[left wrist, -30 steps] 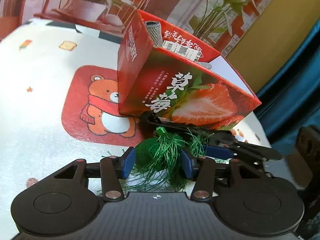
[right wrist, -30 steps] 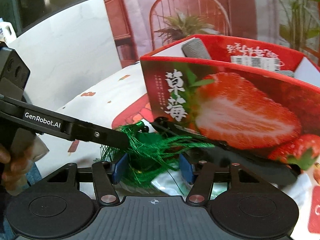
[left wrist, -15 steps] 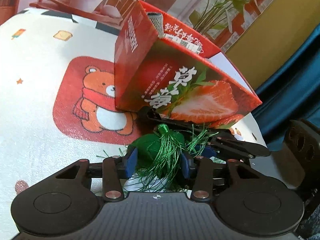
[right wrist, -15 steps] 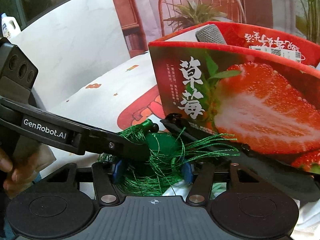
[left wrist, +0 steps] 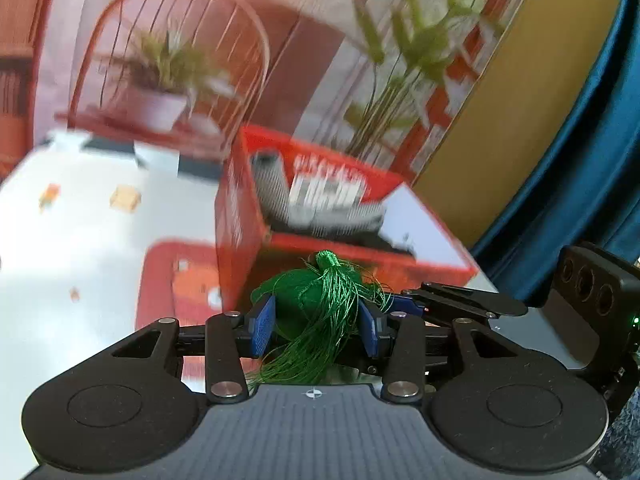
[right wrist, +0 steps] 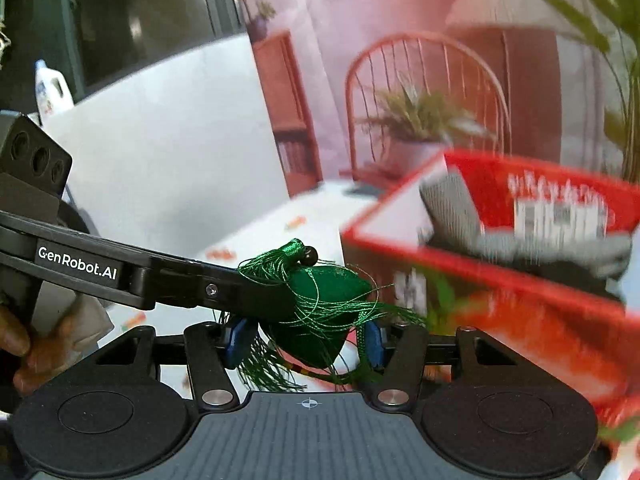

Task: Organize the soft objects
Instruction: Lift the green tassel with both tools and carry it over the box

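Pouch: green tasselled pouch (left wrist: pixel 316 304) held just before red box (left wrist: pixel 248 216) | left gripper (left wrist: pixel 316 326) and right gripper (right wrist: pixel 306 338) fingers both clamped on it | handling: likely light, squashy; grip padded body, not slippery tassel threads

One green tassel pouch (left wrist: pixel 320 304), one red box (left wrist: pixel 332 248), two grippers.

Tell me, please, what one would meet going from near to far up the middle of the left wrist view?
Left gripper → green tasselled pouch between its blue pads → red strawberry box, open at the top → grey knitted item inside the box → backdrop with the potted plant.
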{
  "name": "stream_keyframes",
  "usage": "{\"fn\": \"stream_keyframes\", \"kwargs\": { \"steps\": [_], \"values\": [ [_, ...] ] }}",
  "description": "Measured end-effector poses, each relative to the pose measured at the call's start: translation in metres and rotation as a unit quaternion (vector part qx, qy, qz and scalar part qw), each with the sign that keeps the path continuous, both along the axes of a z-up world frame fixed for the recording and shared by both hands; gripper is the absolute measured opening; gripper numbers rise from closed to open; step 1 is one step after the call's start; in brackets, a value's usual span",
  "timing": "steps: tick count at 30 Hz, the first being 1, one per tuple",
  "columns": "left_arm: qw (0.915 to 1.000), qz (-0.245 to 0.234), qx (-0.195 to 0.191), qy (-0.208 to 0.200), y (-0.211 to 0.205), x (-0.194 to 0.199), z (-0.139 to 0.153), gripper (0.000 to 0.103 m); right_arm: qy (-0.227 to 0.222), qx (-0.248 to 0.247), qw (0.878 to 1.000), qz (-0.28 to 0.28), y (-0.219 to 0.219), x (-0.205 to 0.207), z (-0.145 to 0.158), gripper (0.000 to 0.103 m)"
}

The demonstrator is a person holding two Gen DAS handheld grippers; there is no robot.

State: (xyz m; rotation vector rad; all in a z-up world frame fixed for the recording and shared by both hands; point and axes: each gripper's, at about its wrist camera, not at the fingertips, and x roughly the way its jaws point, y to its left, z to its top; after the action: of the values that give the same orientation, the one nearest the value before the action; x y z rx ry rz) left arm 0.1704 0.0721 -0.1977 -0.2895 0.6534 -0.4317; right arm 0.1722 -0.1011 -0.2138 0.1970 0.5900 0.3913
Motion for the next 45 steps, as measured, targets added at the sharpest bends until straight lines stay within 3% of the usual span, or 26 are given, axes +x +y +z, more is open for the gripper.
{"fn": "stream_keyframes", "kwargs": {
  "steps": [11,19,32,45],
  "values": [
    [0.9960,-0.016,0.016,-0.086,-0.036,0.026,0.080,0.046,-0.093,-0.028,0.995,-0.020,-0.033,0.020,0.078,0.052],
    [0.9932,-0.061,0.004,-0.099,-0.084,0.070,0.093,0.047,-0.118,-0.069,0.989,-0.061,-0.084,0.029,0.101,0.054],
    [0.9940,-0.105,0.012,-0.028,-0.147,0.147,0.034,0.047,-0.060,-0.081,0.990,-0.101,-0.172,0.043,0.050,0.054],
    [0.9929,-0.112,0.040,0.003,-0.172,0.185,0.002,0.047,0.003,-0.092,0.988,-0.124,-0.196,0.068,0.002,0.054]
  ]
}}
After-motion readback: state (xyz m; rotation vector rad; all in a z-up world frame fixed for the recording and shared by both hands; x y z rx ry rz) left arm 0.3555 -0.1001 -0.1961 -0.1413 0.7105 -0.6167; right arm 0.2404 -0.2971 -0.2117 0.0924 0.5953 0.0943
